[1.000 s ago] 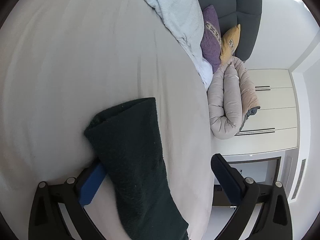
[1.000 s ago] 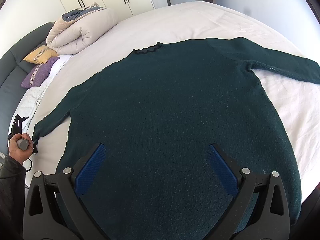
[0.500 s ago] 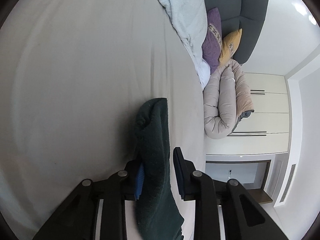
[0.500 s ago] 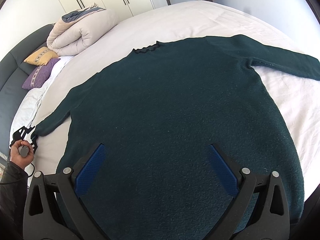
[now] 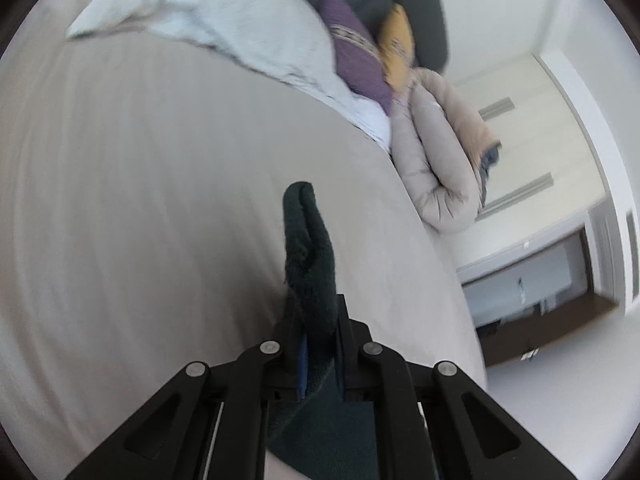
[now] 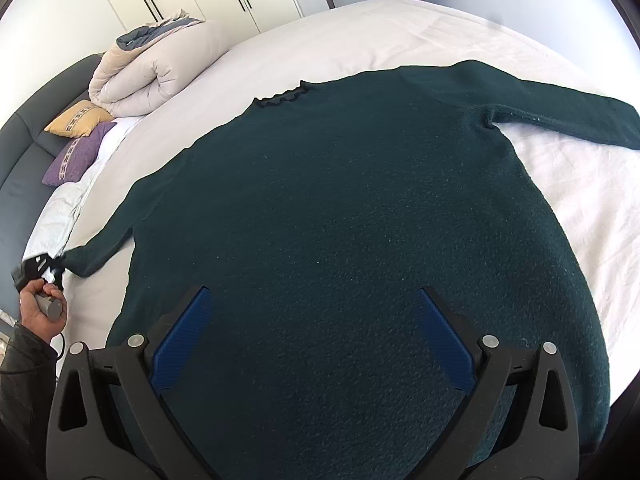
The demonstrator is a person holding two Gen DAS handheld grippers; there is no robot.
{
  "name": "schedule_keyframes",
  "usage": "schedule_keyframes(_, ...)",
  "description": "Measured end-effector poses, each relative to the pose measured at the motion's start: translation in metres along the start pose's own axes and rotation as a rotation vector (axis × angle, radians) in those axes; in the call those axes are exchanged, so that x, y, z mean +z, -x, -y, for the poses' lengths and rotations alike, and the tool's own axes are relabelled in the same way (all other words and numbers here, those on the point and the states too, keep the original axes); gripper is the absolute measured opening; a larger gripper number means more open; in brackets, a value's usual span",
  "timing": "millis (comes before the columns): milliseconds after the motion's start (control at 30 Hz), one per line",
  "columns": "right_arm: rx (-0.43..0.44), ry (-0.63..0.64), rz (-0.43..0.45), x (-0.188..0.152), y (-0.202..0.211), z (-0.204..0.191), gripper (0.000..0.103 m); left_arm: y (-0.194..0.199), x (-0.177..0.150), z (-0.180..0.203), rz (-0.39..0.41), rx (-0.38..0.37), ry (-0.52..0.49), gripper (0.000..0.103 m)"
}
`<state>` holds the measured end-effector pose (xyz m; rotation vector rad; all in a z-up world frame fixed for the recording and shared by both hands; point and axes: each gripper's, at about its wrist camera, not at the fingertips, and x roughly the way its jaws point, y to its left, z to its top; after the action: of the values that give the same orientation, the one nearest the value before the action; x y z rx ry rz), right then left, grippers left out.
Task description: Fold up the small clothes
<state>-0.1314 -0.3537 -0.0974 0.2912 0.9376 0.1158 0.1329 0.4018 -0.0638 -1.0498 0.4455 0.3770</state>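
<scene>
Fingers (image 5: 342,344) of the left gripper (image 5: 319,350) are seen pressed together on the cuff (image 5: 308,248) of a dark green sweater (image 6: 352,232), at the far left of the garment, where the left hand (image 6: 42,306) is also visible. From that cuff the left sleeve (image 6: 100,254) runs rightward to the body, which is spread flat on the bed (image 6: 360,36), neckline (image 6: 280,98) away from the camera. Over the lower body, near the hem, the right gripper (image 6: 312,340) is held with its blue fingers (image 6: 180,336) wide apart and nothing between them. Beyond the body, the right sleeve (image 6: 560,116) is laid outward. The first sleeve fold is judged to be in hand; next, the pinched cuff would need carrying across the body. No brand, label or writing can be read.
</scene>
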Motion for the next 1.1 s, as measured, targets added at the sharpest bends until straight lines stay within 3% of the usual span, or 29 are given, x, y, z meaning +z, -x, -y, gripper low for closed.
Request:
schedule_keyframes(100, 0.010, -0.009, -0.003, 0.009, -0.005, 0.005, 0.102, 0.001, -0.032, 0.078, -0.030, 0.005, -0.339, 0.010)
schedule_keyframes(167, 0.038, -0.035, -0.001, 0.023, -0.010, 0.012, 0.102, 0.003, -0.085, 0.141, -0.045, 0.016, -0.680, 0.010)
schedule_keyframes(233, 0.083, -0.057, -0.002, 0.040, -0.017, 0.015, 0.102, 0.004, -0.148, 0.180, -0.059, 0.019, -0.951, 0.010)
schedule_keyframes(333, 0.227, -0.138, -0.081, 0.073, -0.047, 0.019, 0.097, 0.007, -0.247, 0.205, -0.035, 0.034, -1.311, 0.010)
schedule_keyframes(433, 0.418, -0.243, -0.197, 0.102, -0.086, 0.014, 0.090, 0.014, -0.309, 0.199, 0.001, 0.037, -1.520, 0.010)
schedule_keyframes(500, 0.563, -0.276, -0.292, 0.119, -0.118, -0.002, 0.088, 0.023, -0.334, 0.190, 0.032, 0.035, -1.609, 0.010)
schedule_keyframes(667, 0.746, -0.377, -0.445, 0.137, -0.183, -0.042, 0.088, 0.030, -0.362, 0.184, 0.113, 0.057, -1.749, 0.010)
schedule_keyframes(833, 0.782, -0.439, -0.550, 0.134, -0.231, -0.075, 0.083, 0.032, -0.369, 0.182, 0.158, 0.058, -1.807, 0.010)
schedule_keyframes(900, 0.807, -0.438, -0.581, 0.133, -0.245, -0.088, 0.073, 0.033, -0.372, 0.182, 0.163, 0.052, -1.816, 0.010)
schedule_keyframes(1033, 0.805, -0.360, -0.605, 0.133, -0.258, -0.114, 0.024, 0.034, -0.375, 0.180, 0.155, 0.051, -1.810, 0.011)
schedule_keyframes(1100, 0.759, -0.288, -0.586, 0.138, -0.259, -0.124, 0.015, 0.035, -0.373, 0.180, 0.154, 0.054, -1.796, 0.019)
